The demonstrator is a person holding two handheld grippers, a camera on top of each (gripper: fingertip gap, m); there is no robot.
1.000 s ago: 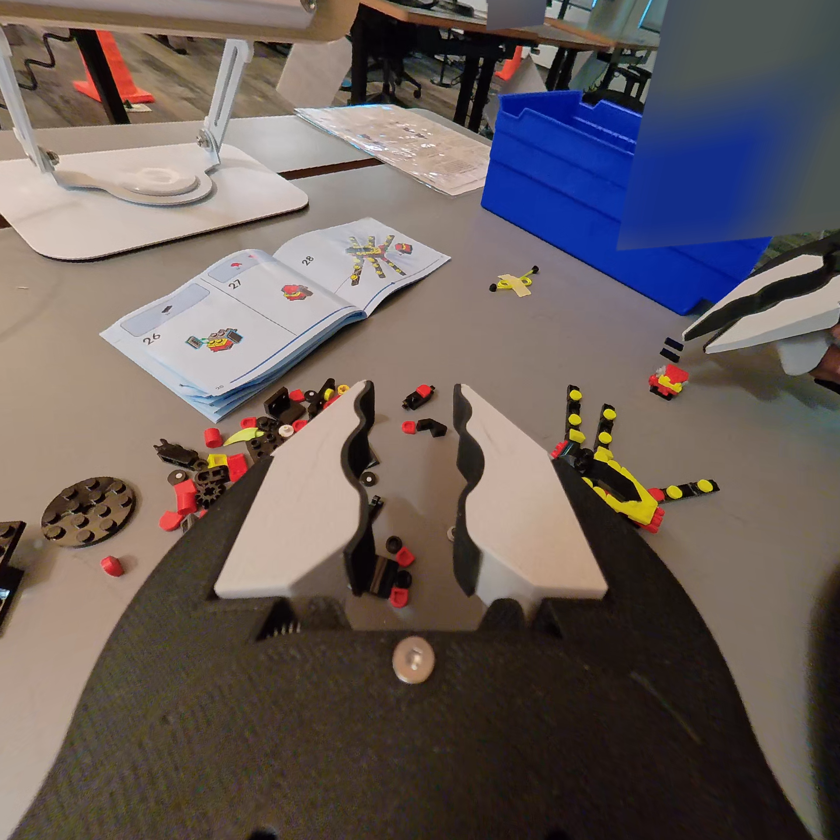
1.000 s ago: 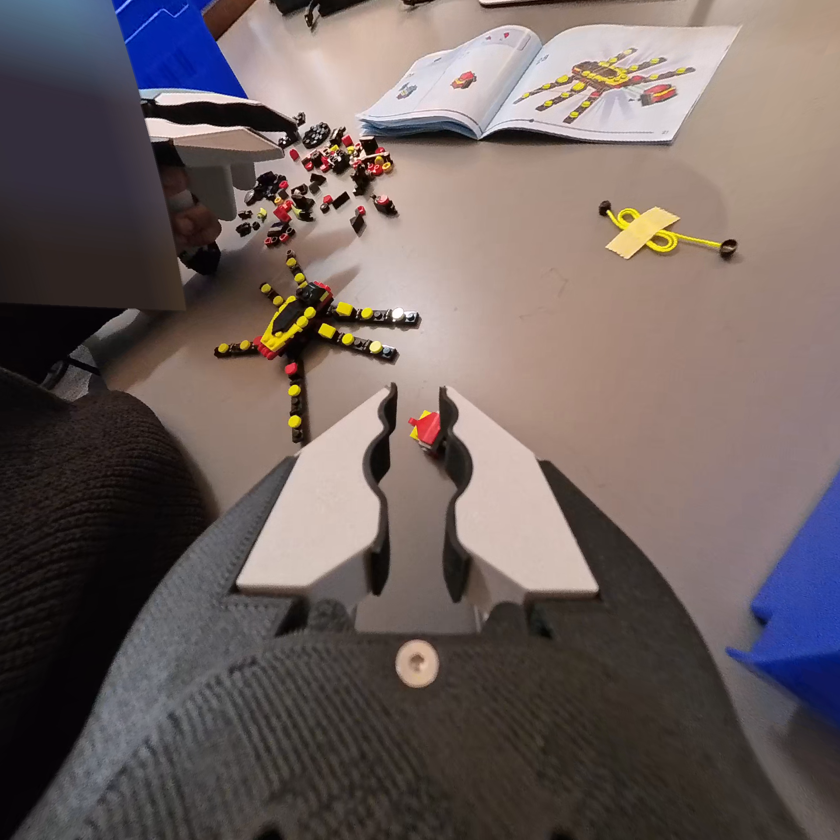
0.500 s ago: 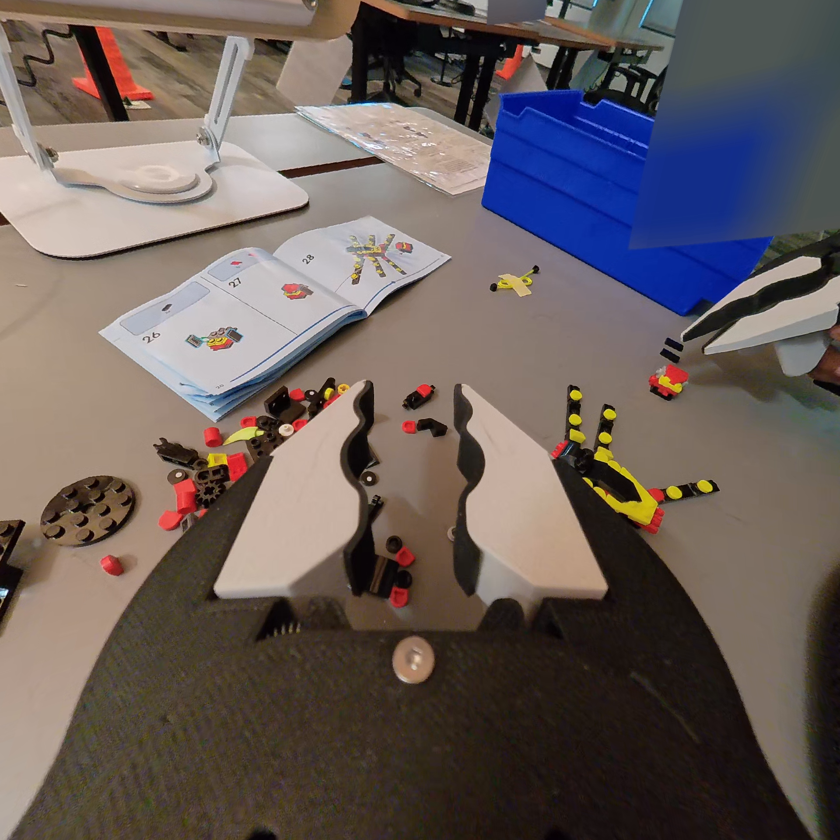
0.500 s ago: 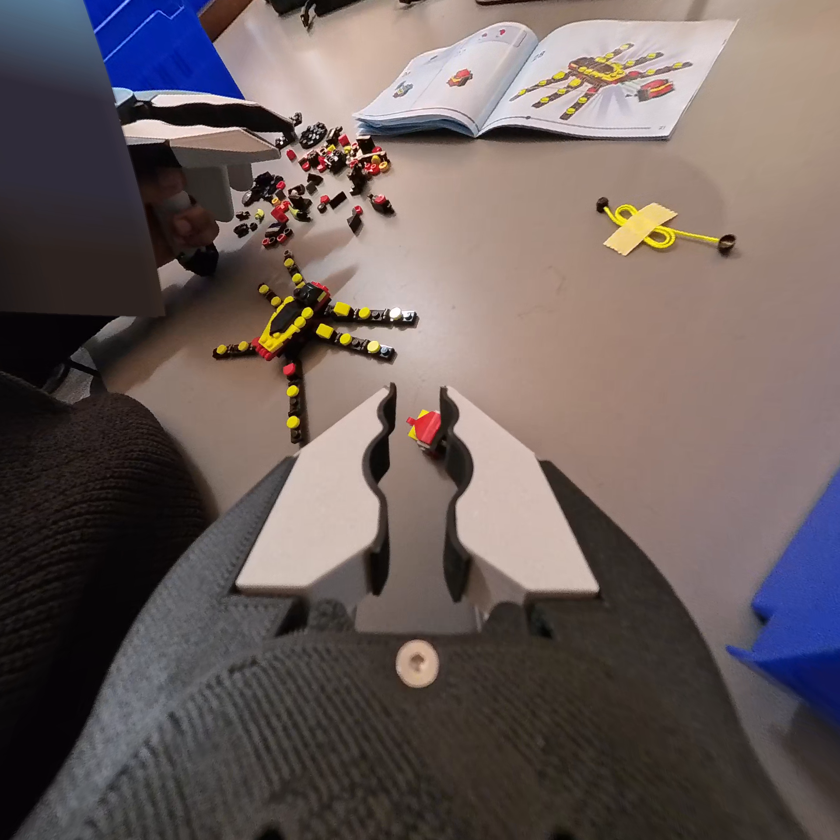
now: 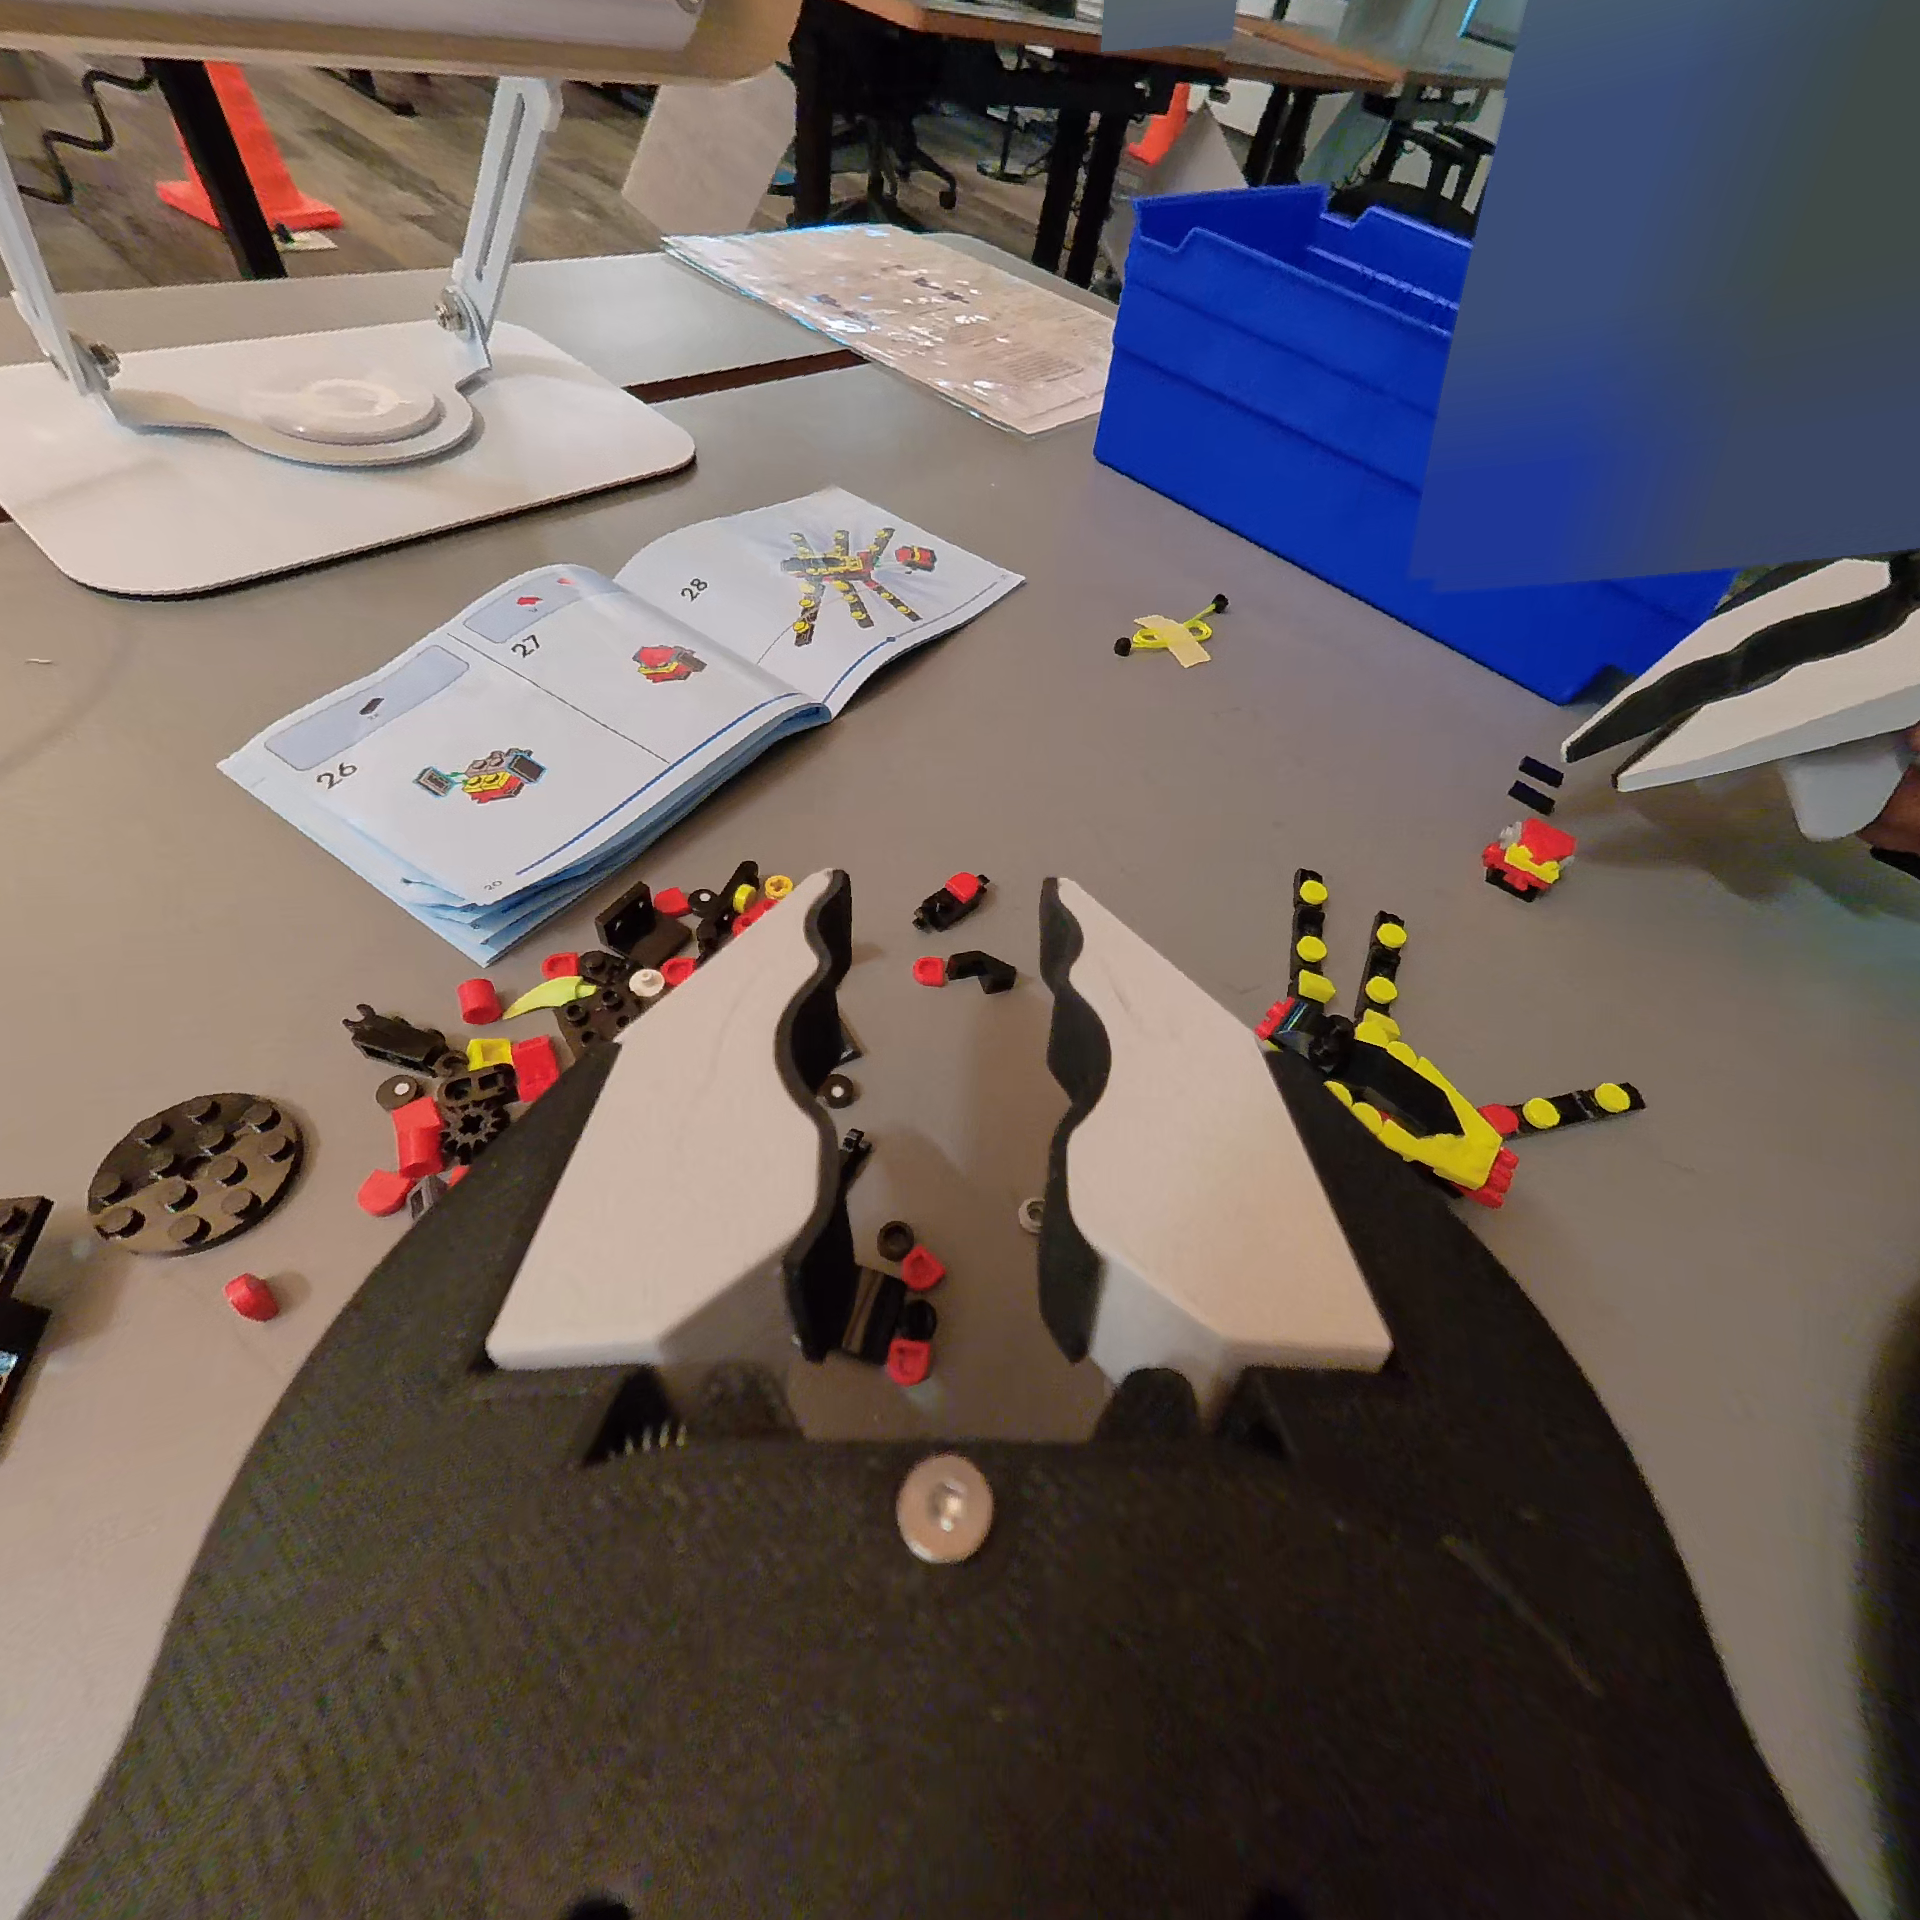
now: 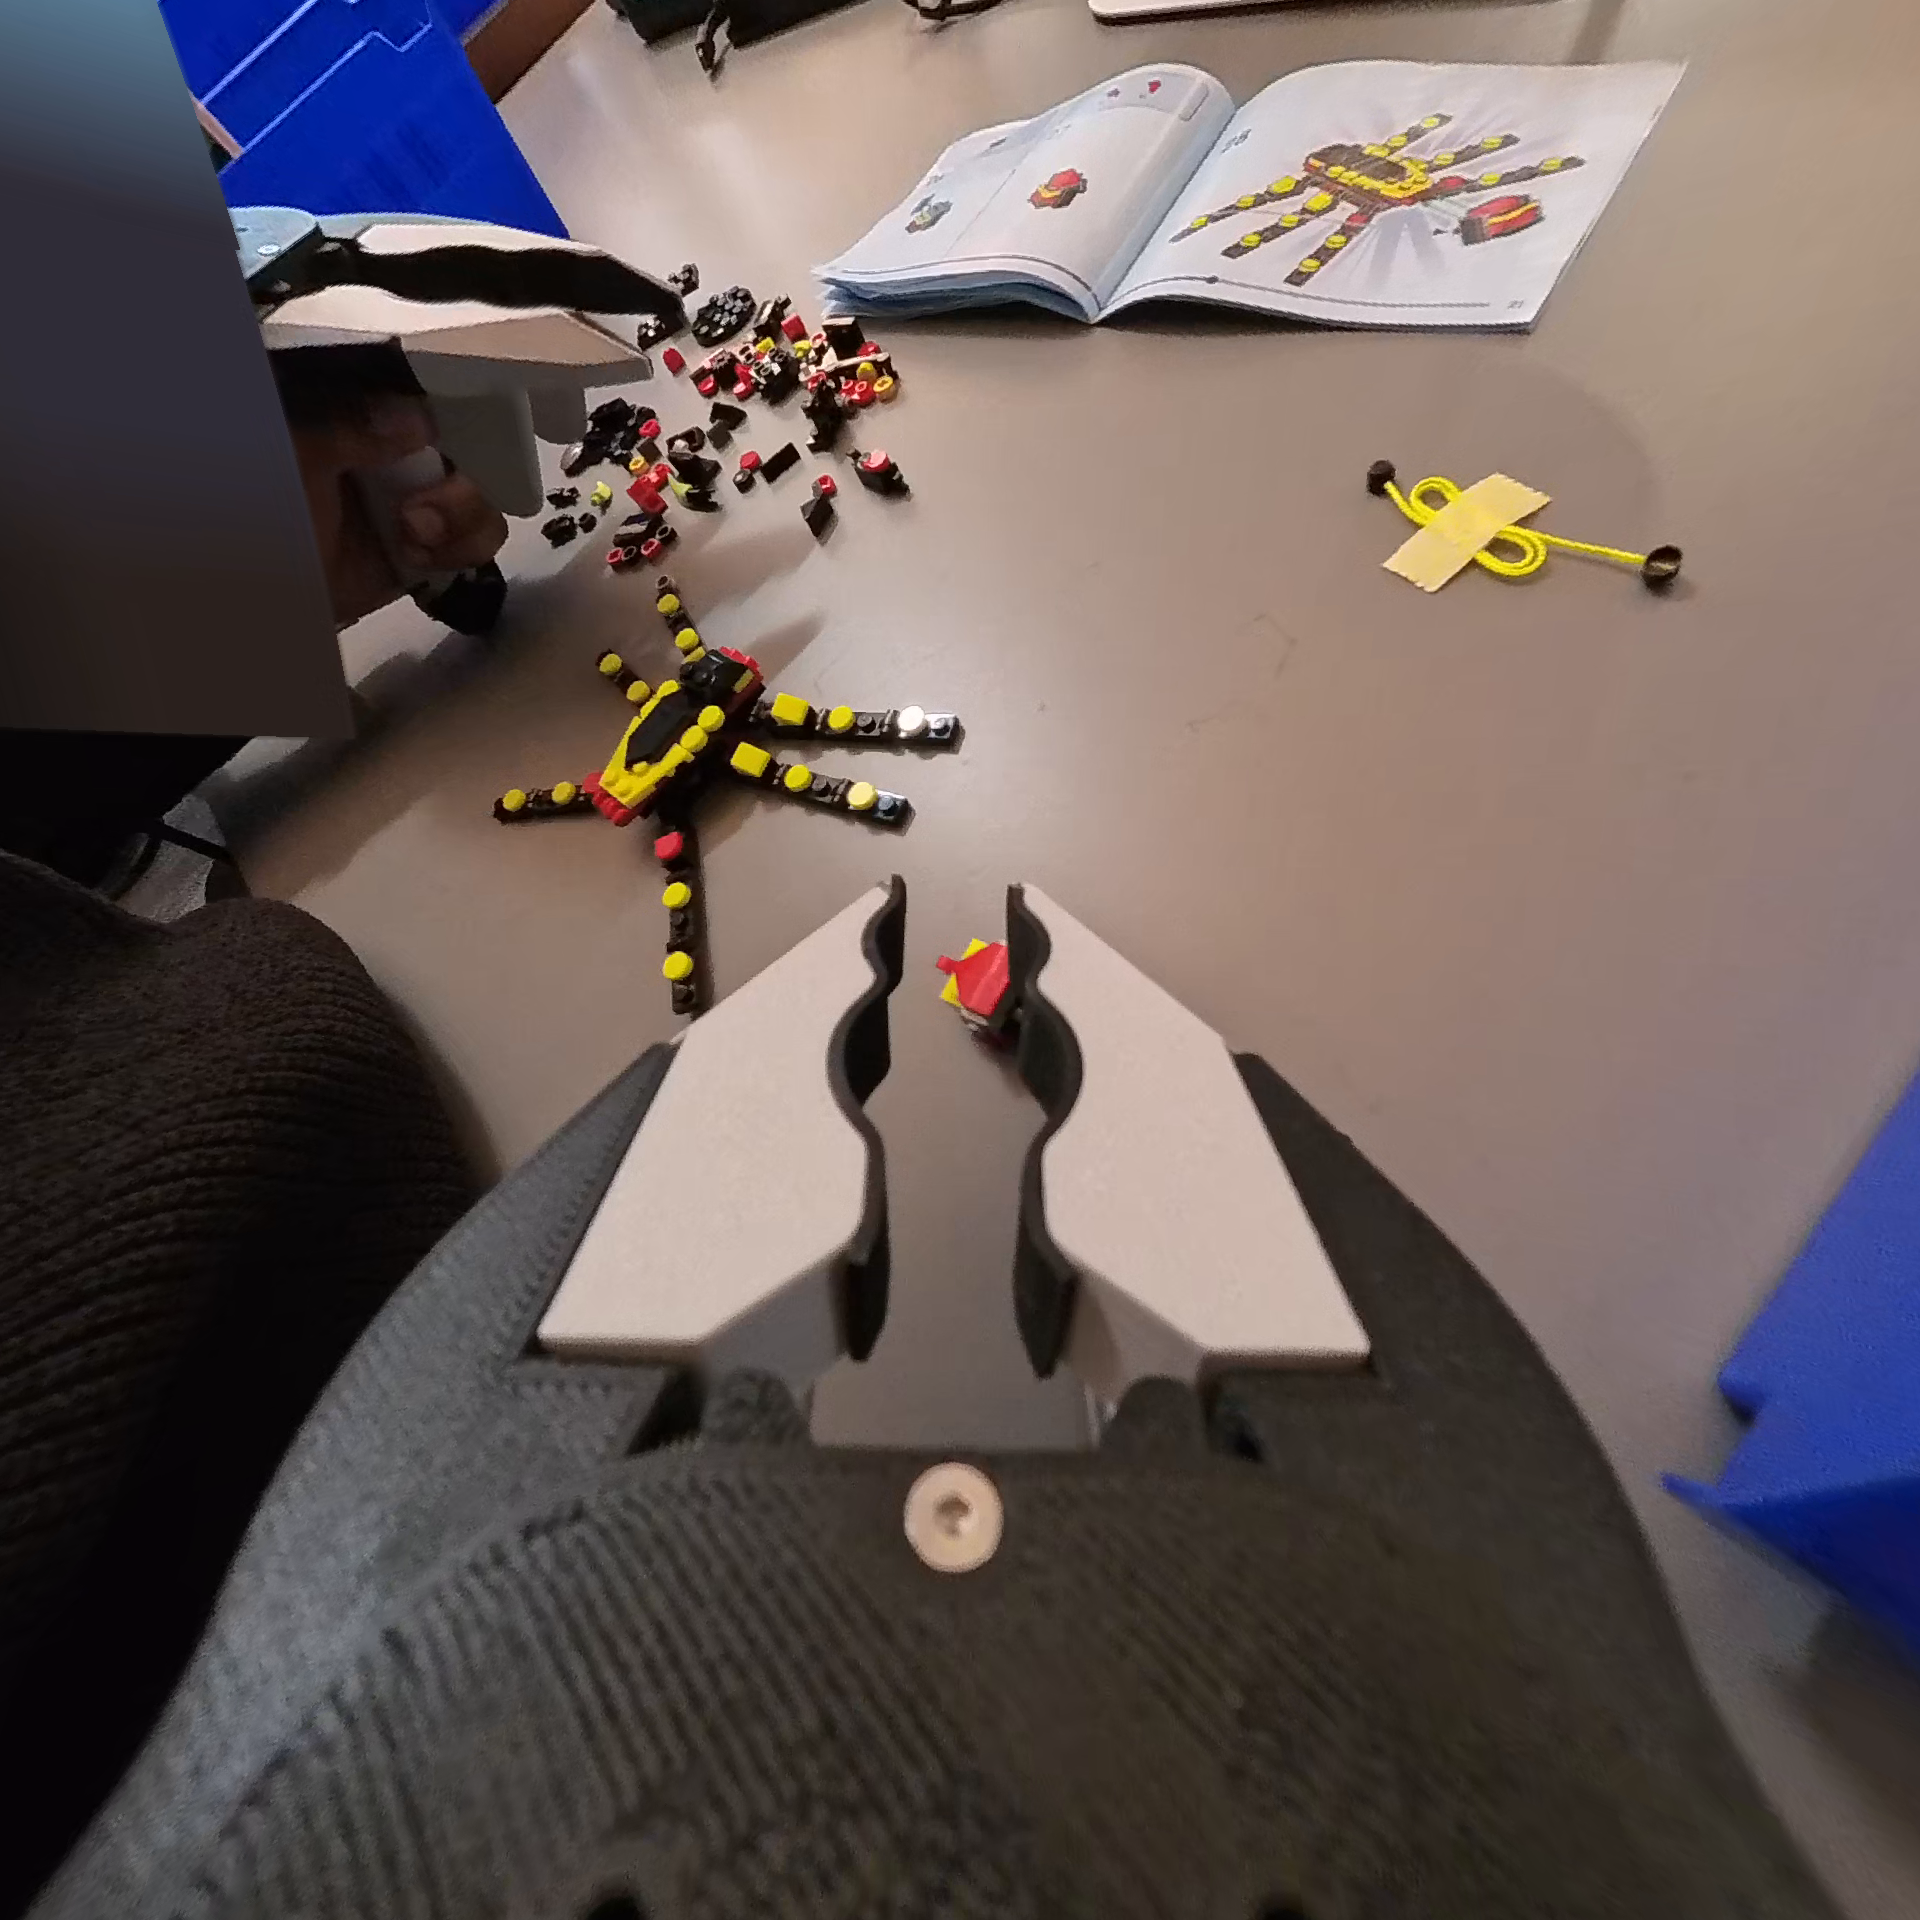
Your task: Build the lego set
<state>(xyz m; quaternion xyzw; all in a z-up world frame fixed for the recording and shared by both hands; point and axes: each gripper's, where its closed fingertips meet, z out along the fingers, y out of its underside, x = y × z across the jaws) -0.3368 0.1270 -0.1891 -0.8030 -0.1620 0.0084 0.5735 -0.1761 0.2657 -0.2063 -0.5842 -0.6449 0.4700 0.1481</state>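
Observation:
A black-and-yellow lego spider with long studded legs lies on the grey table; it also shows in the left wrist view. A small red, yellow and black sub-build sits on the table between my right gripper's open fingers, near the right one; it shows in the left wrist view too. My left gripper is open and empty above a heap of loose red, black and yellow pieces. The open instruction booklet lies beyond the heap.
A blue bin stands at the back right, and its corner is close to my right gripper. A yellow string with tape lies apart. A white stand base and a round black plate are on the left. About 20 cm separates my left fingertips from my right.
My right gripper has shifted slightly, so the scene drifts a little in its view. The left gripper has not visibly moved. Both stay open.

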